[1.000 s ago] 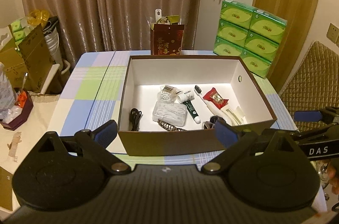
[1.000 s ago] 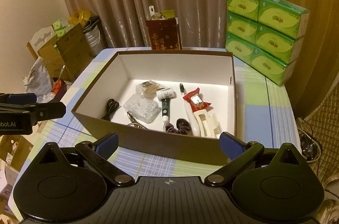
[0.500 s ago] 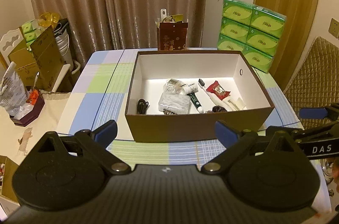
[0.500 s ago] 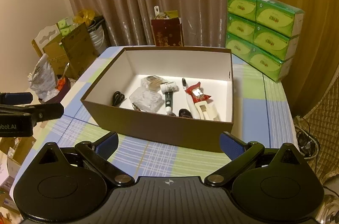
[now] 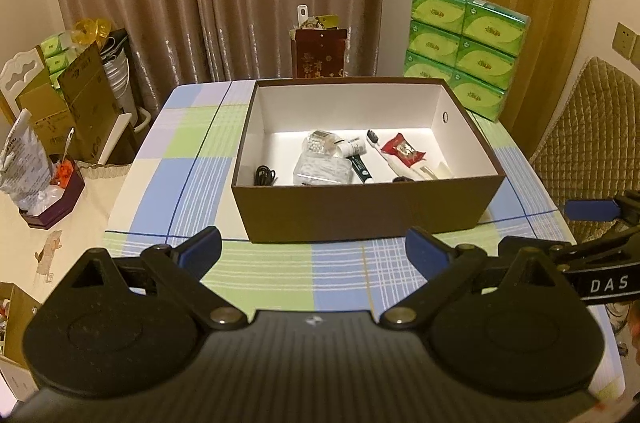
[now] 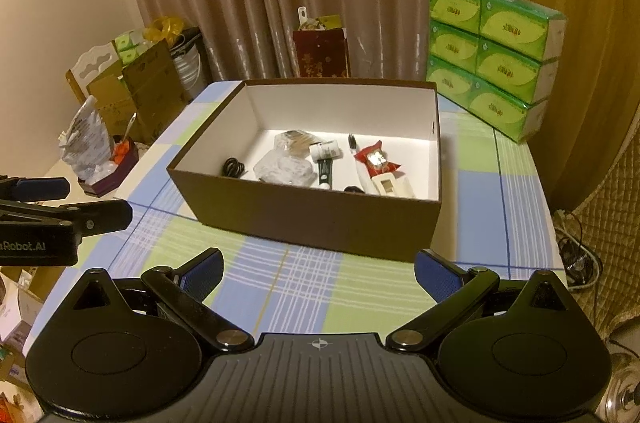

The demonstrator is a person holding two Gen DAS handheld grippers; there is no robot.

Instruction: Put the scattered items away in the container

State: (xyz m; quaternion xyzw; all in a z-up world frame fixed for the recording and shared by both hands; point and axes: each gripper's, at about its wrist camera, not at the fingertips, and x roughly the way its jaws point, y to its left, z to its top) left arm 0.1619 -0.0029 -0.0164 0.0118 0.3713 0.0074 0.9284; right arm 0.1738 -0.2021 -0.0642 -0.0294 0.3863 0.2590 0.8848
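Brown box [image 5: 366, 211] centre frame on checked tabletop [image 5: 280, 271], toothbrush [image 5: 378, 149], red packet [image 5: 402, 153], cable [image 5: 265, 177] inside. Left tool [image 5: 313, 247] and right tool [image 6: 319, 269] low in frame, both released, empty.

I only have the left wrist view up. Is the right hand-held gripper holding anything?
Observer: No. The right wrist view shows the right hand-held gripper open, with nothing between its fingers.
Operator: The box's front wall blocks part of the inside for me. What lies just behind it?
Observer: A white clip shows whole there. It lies flat in the box, just nearer than the red packet.
Operator: Is there anything on the floor to the right of the table?
Observer: Yes, black cables lie on the floor beside the table's right edge.
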